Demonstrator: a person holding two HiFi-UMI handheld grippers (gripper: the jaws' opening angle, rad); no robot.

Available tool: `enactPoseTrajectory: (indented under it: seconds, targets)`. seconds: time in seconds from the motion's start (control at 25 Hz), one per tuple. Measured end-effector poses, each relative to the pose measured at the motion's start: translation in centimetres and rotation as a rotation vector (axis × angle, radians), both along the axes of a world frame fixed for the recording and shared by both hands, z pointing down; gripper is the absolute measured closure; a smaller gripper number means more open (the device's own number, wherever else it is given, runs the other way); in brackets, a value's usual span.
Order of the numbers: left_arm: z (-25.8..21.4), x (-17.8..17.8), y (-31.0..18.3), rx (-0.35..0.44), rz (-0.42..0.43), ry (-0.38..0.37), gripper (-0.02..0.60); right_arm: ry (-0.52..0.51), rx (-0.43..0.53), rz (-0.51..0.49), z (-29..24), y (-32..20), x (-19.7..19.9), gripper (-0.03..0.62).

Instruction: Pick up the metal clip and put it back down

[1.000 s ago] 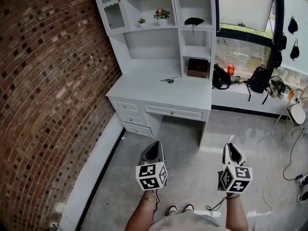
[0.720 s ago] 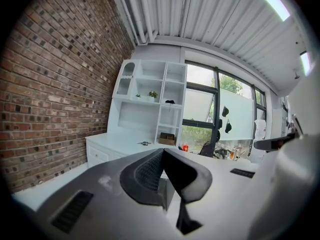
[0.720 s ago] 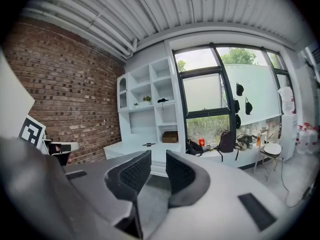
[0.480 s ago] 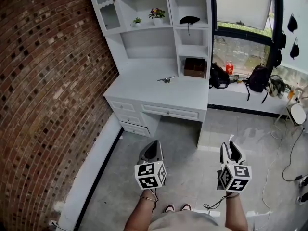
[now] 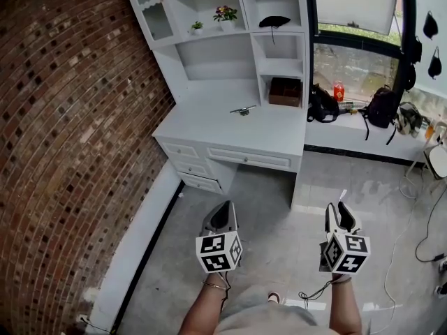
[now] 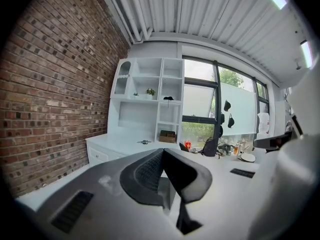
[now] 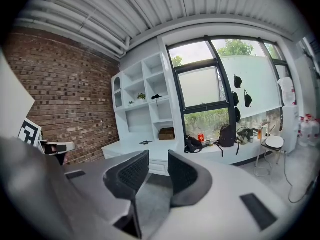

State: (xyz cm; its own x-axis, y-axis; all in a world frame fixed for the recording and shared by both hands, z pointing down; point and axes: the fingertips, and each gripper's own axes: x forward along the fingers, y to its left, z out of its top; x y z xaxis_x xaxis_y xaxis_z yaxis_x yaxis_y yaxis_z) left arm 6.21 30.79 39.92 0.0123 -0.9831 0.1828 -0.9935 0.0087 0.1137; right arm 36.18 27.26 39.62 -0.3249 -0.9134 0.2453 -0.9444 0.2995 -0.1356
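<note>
While the metal clip lies on the white desk, well apart from me, my left claw has its jaws closed together on nothing and my right claw stands a little open, also empty.

In the head view we look from standing height, forward and steeply down, past the left gripper and right gripper held low before us, to the white desk well off across the floor. In each gripper view we sit just behind the jaws and look almost level along them at that same far desk. All three views share the desk, its shelves, the brick wall and the window.
</note>
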Motion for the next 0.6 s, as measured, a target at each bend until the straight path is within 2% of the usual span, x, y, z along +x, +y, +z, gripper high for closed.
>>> enactPoseTrajectory:
  seconds: [0.28, 0.6]
  targets:
    - [1.0, 0.3, -3.1, -0.010, 0.006, 0.012, 0.571, 0.003, -0.026, 0.016, 1.4, -2.4, 0.8, 0.477]
    - [1.3, -0.4, -9.5, 0.000, 0.032, 0.040, 0.571, 0.025, -0.017, 0.032, 0.9, -7.7, -0.1, 0.476]
